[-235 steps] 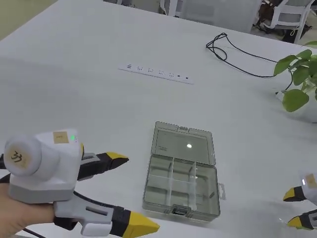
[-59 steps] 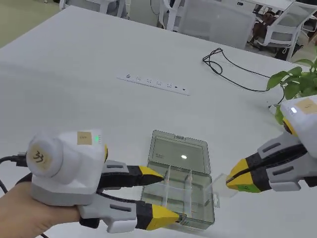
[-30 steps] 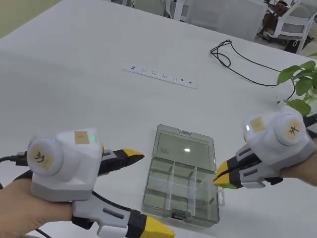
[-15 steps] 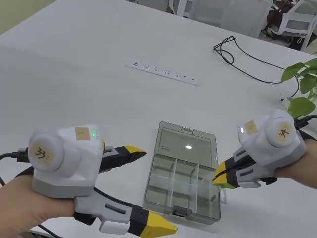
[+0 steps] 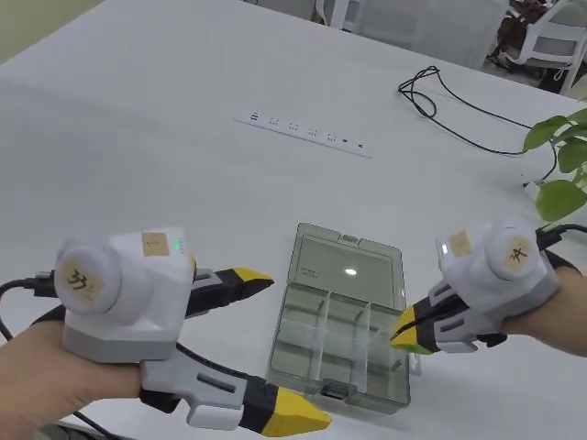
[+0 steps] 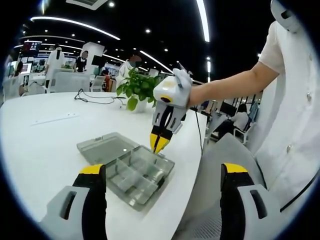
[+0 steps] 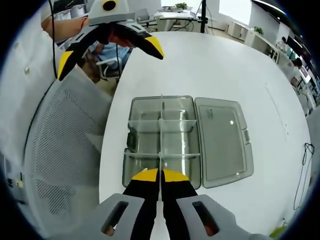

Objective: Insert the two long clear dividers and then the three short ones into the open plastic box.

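Nearest me, my left gripper (image 5: 275, 348) hangs above the smooth white surface (image 5: 138, 137) just left of the box, its yellow-tipped jaws spread wide and empty. Opposite it, my right gripper (image 7: 160, 175) has its jaws pressed together on a thin clear divider (image 7: 160, 159), seen edge-on, over the box's right side. The open plastic box (image 5: 316, 383) is rectangular, smoky and translucent, with clear partitions forming compartments. Its hinged lid (image 5: 348, 266) lies flat behind it. Farther off lie a white power strip (image 5: 307, 134), a looped black cable (image 5: 459, 99) and a leafy green plant (image 5: 559, 170).
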Tool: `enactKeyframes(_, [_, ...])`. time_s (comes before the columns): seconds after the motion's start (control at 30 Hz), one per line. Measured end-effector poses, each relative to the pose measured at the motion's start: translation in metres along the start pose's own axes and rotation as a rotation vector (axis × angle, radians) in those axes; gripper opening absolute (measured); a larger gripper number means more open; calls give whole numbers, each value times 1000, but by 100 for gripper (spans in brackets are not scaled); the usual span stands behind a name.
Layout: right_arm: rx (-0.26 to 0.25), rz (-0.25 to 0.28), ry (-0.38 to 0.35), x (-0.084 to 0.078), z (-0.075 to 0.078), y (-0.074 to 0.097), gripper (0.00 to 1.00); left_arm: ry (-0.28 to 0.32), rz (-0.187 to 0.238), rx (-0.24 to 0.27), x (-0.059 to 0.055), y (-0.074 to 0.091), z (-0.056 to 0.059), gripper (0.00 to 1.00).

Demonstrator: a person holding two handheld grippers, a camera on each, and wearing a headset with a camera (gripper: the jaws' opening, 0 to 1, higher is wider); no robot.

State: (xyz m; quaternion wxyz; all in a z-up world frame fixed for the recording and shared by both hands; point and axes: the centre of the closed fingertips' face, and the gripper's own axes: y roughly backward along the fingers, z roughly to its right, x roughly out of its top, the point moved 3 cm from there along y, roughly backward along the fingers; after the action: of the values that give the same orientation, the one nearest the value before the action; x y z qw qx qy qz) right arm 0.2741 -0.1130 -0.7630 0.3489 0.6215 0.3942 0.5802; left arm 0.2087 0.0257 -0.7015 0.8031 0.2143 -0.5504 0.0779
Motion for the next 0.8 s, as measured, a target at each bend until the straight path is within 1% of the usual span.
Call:
enactKeyframes(0.13, [-2, 4, -13, -1, 0, -3, 3, 3, 0, 0, -1, 0, 0, 97])
enactKeyframes(0.2, [-6, 15, -16, -1, 1, -5, 3, 2, -2, -1, -1, 0, 0, 97])
enactKeyframes(0.27, [-7, 10, -2, -3, 1, -6, 3, 3, -1, -1, -1, 0, 0, 97])
enactKeyframes(0.5, [-10, 22, -3, -4, 1, -10, 3, 1, -3, -3, -1, 0, 0, 97])
enactKeyframes(0.67, [-15, 13, 9, -7, 1, -19, 3, 1, -7, -3, -2, 0, -1, 97])
enactKeyframes(0.8, [-14, 14, 5, -8, 1, -21, 3, 1, -9, -2, -3, 0, -1, 97])
